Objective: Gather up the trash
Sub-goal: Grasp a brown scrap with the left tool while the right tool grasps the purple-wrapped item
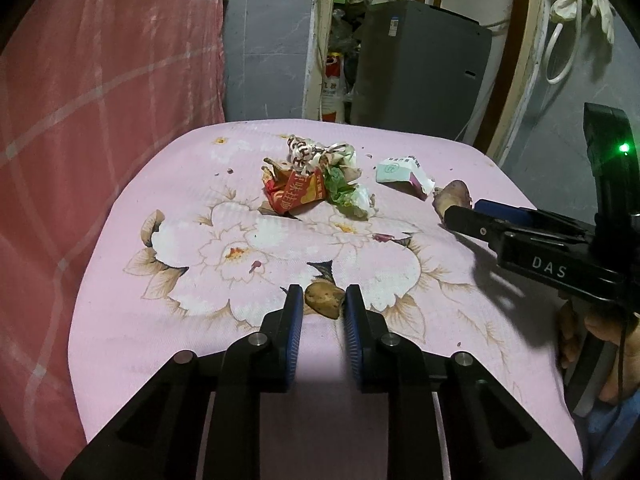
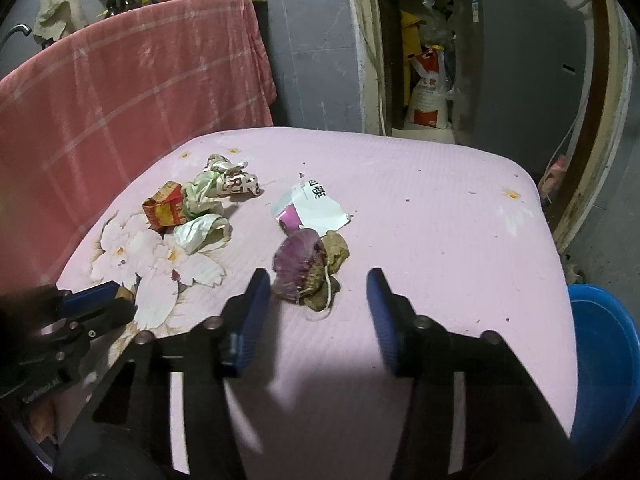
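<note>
Two grippers work over a pink flowered table cover (image 1: 160,340). The left gripper (image 1: 320,300) has its jaws parted only a little, with a brown peel scrap (image 1: 324,299) lying on the cover between the blue fingertips (image 1: 295,308); whether the pads press it cannot be told, since a slim gap shows at each side. The right gripper (image 2: 318,284) stands released, jaws spread wide, and a purple-and-brown vegetable scrap (image 2: 306,268) sits between the tips, close beside the left one, toward 11 o'clock from the midpoint.

Outward from the right gripper, a torn white carton (image 2: 312,208) touches the scrap's far edge at 12 o'clock. At 10 o'clock, well apart, lies a heap of crumpled wrappers (image 2: 200,208), with a red packet (image 2: 164,204) at its left side. In the left wrist view the same heap lies at 12 o'clock from the left gripper, and the carton at 1 o'clock.

A blue tub (image 2: 600,360) shows past the cover's edge at 3 o'clock in the right wrist view. A pink checked towel (image 2: 120,92) hangs behind the table at 10 o'clock, and a grey cabinet (image 2: 520,64) stands in the doorway at 1 o'clock.
</note>
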Tool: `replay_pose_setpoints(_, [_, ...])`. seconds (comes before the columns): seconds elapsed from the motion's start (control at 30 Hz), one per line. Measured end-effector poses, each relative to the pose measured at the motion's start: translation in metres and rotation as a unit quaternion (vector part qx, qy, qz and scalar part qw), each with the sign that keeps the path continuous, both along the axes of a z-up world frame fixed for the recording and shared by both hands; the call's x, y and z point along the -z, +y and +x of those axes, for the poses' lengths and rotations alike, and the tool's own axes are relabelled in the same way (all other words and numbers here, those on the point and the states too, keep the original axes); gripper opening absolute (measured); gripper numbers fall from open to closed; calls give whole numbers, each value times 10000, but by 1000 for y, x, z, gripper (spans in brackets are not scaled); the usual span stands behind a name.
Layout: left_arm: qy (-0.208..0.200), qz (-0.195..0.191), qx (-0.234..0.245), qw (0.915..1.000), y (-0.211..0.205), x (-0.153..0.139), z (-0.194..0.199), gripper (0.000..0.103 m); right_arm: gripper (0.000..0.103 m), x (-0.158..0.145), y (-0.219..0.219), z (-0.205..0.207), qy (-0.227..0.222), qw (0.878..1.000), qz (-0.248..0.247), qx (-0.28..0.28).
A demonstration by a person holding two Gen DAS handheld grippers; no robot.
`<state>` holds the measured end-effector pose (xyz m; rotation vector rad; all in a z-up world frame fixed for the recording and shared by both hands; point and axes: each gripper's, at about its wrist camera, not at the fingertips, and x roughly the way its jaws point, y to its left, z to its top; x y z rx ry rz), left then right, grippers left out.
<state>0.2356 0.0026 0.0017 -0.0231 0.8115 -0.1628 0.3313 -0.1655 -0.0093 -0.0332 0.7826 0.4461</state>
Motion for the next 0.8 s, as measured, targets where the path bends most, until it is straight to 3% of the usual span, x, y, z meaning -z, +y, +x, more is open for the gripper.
replay_pose_setpoints(0.37, [32, -347, -24, 9994, 12, -2, 1, 16, 9, -2, -10, -4, -104, 9995, 302, 48])
replay_pose_setpoints(0.6, [61, -391, -83, 9992, 14, -7, -9, 16, 4, -2, -14, -8, -149, 9991, 382, 43])
replay_pose_setpoints(0.8, [60, -414, -186, 9990, 14, -9, -9, 16, 7, -3, -18, -11, -150, 9985, 526, 11])
